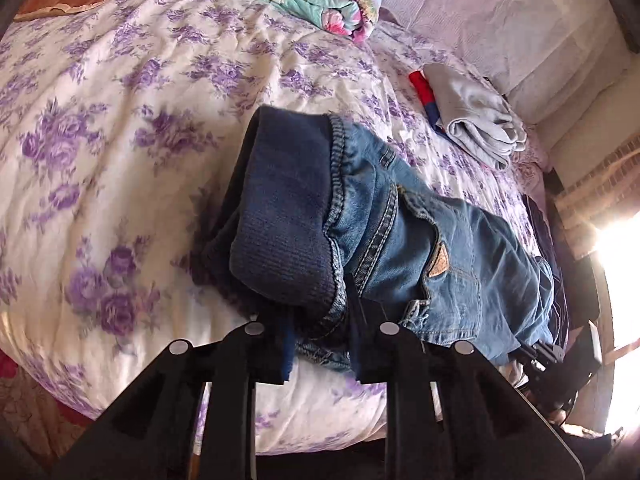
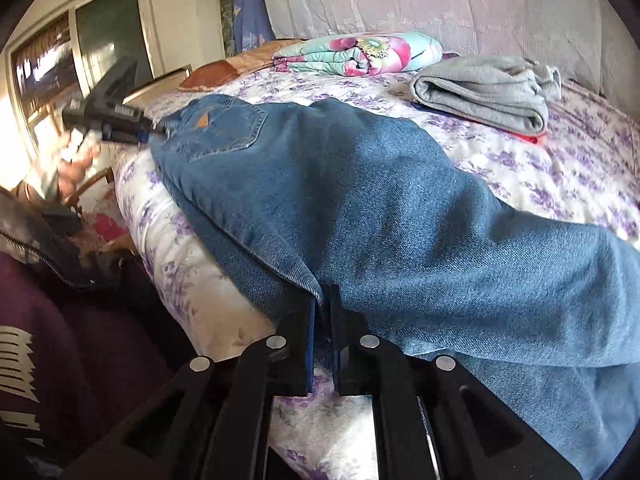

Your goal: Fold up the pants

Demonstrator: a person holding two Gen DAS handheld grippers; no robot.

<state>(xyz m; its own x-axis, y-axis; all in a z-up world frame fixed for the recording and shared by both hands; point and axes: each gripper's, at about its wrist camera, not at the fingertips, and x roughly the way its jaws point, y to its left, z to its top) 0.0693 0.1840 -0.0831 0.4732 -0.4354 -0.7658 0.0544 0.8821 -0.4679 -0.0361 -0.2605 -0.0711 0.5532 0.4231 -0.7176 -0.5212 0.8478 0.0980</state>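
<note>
The jeans (image 2: pixel 360 200) lay stretched along the near edge of a bed covered by a purple-flowered bedspread (image 1: pixel 120 120), the waist end toward the left gripper and the leg end toward the right gripper. In the left wrist view, the left gripper (image 1: pixel 320 328) was clamped on the waist, its fingers (image 1: pixel 356 320) pressed against the denim at the dark ribbed waistband (image 1: pixel 280 208), which stood raised off the bedspread. A back pocket bearing a tan triangular patch (image 1: pixel 438 262) faced upward. In the right wrist view, the right gripper (image 2: pixel 322 320) was closed on a fold of the denim at the leg's edge, the cloth draping over its right finger and hanging below it. The same view showed the left gripper (image 2: pixel 156 130) at the far waist end, touching the cloth, with a blurred hand (image 2: pixel 76 164) behind it. Folded grey garments (image 2: pixel 484 88) sat on the bedspread beyond the jeans, apart from them, over something red. A folded floral blanket (image 2: pixel 360 54) lay farther back, near a pale lace cover (image 2: pixel 440 4).
</note>
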